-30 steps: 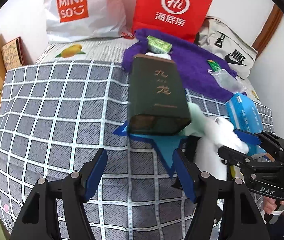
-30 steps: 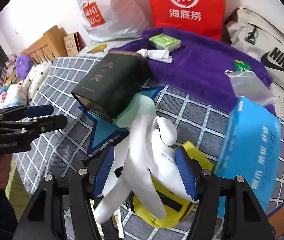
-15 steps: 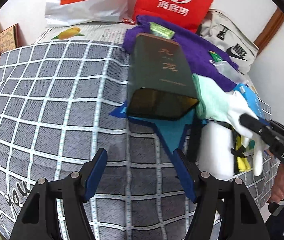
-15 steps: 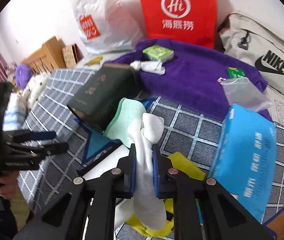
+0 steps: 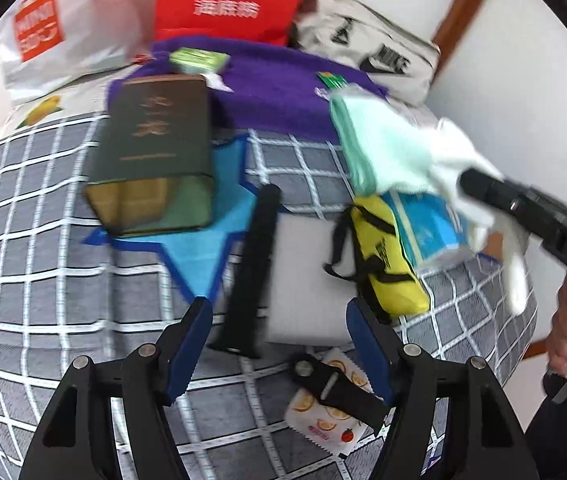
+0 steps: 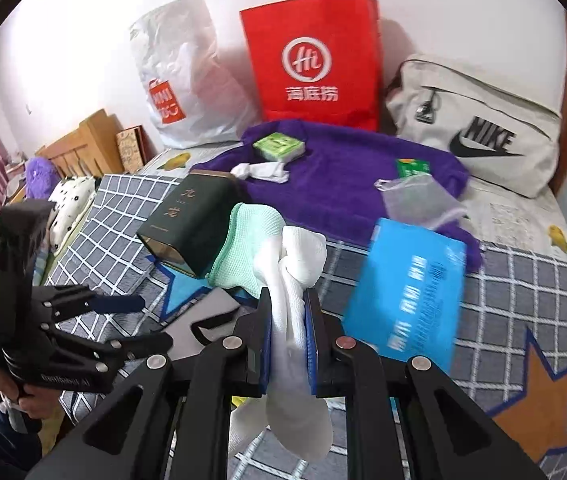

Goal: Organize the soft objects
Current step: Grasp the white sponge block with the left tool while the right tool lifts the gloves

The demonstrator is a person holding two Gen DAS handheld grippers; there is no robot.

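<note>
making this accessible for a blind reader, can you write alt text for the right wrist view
The right gripper is shut on a white glove with a mint green cuff, lifted over a grey checked bedspread. Behind it lie a dark green box, a blue packet and a purple towel. The open left gripper is at the left edge.

Right tongs (image 6: 288, 336) clamped tight, left tongs (image 5: 279, 344) parted, empty
</note>
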